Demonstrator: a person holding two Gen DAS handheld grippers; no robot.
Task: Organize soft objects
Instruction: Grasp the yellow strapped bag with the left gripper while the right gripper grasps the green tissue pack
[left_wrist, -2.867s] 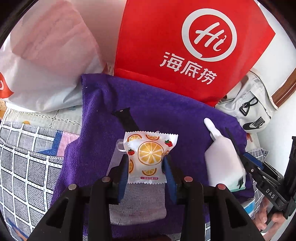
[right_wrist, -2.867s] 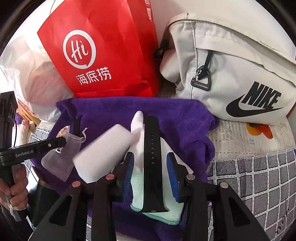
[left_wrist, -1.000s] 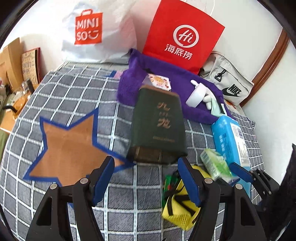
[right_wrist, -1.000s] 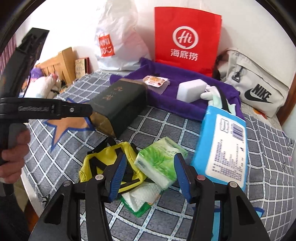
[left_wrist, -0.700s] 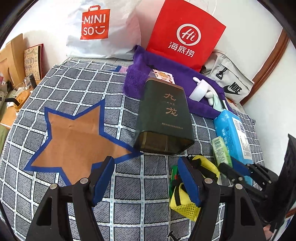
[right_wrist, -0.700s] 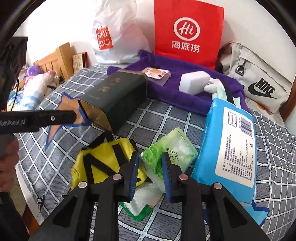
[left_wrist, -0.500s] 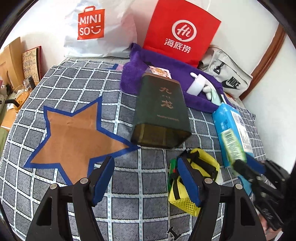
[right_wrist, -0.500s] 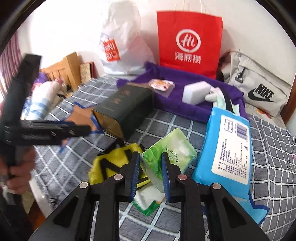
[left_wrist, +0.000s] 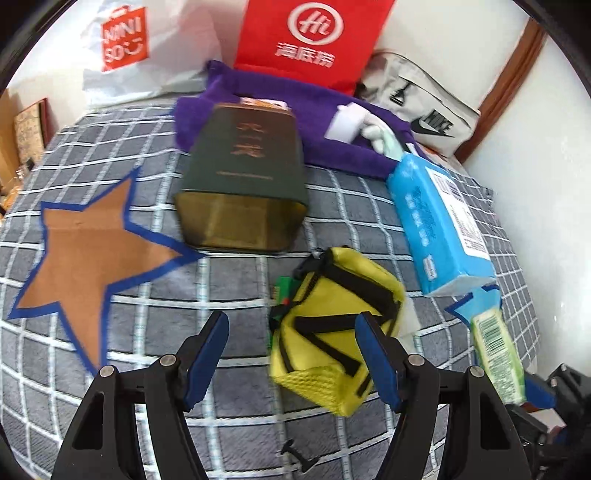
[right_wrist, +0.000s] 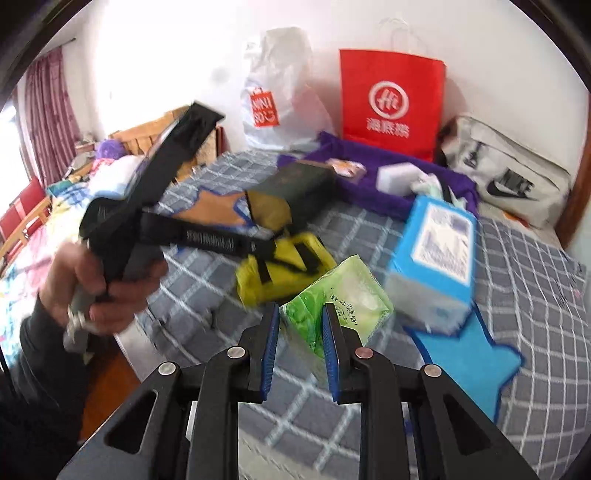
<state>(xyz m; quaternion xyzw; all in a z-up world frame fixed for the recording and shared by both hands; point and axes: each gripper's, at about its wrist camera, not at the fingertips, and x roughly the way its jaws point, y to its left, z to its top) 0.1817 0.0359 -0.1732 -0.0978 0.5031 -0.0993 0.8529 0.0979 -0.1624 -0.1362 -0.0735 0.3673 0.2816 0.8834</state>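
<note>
Tissue pack (right_wrist: 334, 306): soft, light, crushable; right tongs (right_wrist: 300, 349) pinch its lower end.
Yellow pouch (left_wrist: 334, 334): limp; grip mid-body.
Left tongs (left_wrist: 291, 354): wide, empty.

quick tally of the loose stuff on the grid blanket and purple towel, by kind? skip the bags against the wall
Tissue packs: 2, blue tissue pack and green tissue pack, the green one clamped in the right gripper
Pouches: 1, yellow pouch
Boxes: 1, dark green box
Sponges: 1, white sponge
Sachets: 1, orange-print sachet
Gloves: 1, white glove
Total: 7
</note>
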